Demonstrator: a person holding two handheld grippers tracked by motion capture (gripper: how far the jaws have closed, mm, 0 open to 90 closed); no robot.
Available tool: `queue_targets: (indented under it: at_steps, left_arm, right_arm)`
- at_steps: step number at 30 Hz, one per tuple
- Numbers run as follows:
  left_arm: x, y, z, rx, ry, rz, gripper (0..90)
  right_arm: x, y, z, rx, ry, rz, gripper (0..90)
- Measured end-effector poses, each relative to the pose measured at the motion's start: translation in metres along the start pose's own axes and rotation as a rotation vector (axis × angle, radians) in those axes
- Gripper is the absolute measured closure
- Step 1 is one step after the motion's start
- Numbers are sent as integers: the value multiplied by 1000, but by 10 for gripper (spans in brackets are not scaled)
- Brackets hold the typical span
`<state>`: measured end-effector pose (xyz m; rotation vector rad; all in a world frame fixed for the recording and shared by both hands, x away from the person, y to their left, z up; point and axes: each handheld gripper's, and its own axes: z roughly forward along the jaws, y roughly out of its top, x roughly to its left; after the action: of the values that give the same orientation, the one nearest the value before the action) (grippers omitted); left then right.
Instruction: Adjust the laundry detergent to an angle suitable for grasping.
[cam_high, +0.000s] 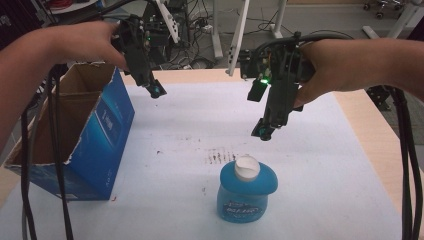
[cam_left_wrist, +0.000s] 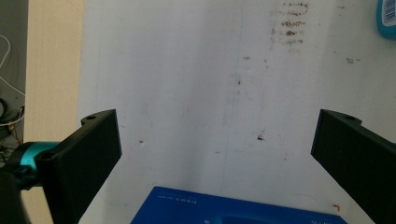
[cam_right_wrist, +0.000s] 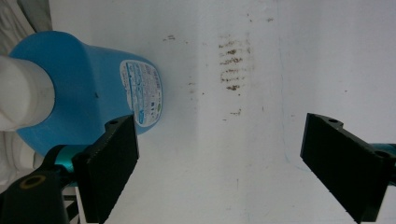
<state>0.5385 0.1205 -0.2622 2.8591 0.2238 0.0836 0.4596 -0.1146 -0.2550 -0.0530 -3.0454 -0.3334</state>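
Your right gripper (cam_high: 263, 131) hangs in the air with its jaws wide apart and nothing between them. The squat blue plastic bottle with the white cap (cam_high: 246, 192) stands upright on the white sheet that covers the table (cam_high: 320, 165), below that gripper and a little nearer to you. Its long way runs straight up. I think your right gripper is the one to reach it, because it is much nearer.

Your left gripper (cam_high: 157, 90) is also wide apart and holds nothing. It hangs beside the open blue cardboard box (cam_high: 107, 132), well apart from the bottle.

The right gripper view shows the bottle's back label (cam_right_wrist: 142, 91). The left gripper view catches just a corner of the bottle.
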Motion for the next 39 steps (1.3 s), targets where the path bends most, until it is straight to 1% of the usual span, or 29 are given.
queue_targets:
  at_steps: [4,5,6,7,10,14,18,23,28,30,36,37,39]
  left_arm:
    - [-1,1,0,3,-3,-2,16]
    - [-1,2,0,4,-2,3,16]
    - [-1,2,0,1,0,-1,16]
    - [-1,2,0,1,2,-3,17]
    - [-2,3,-1,-4,6,1,16]
    - [0,2,1,-3,3,-8,16]
    - [-2,3,1,5,3,-5,16]
    - [-2,3,0,1,5,-5,16]
    - [-4,4,0,9,4,0,16]
    - [-5,4,-1,1,9,-2,17]
    - [-7,3,-2,4,11,-2,17]
    - [-7,3,-3,-1,13,-2,16]
    - [-7,3,-2,4,10,-2,16]
  right_arm:
    - [1,-1,-2,-9,-1,3,110]
    - [1,-2,-2,-12,1,4,110]
    - [1,-2,-2,-12,3,0,110]
    - [1,-3,-3,-11,3,7,110]
    - [0,-3,-3,-15,2,3,109]
    - [-1,-4,-4,-16,4,7,110]
    - [-1,-4,-4,-22,5,0,110]
    - [-1,-4,-4,-31,6,-5,110]
    - [-1,-4,-4,-22,6,0,110]
    - [-1,-4,-5,-29,7,0,110]
    - [1,-5,-6,-24,-6,0,109]
    - [2,-5,-7,-26,-6,-3,110]
    - [2,-5,-8,-34,-6,-2,110]
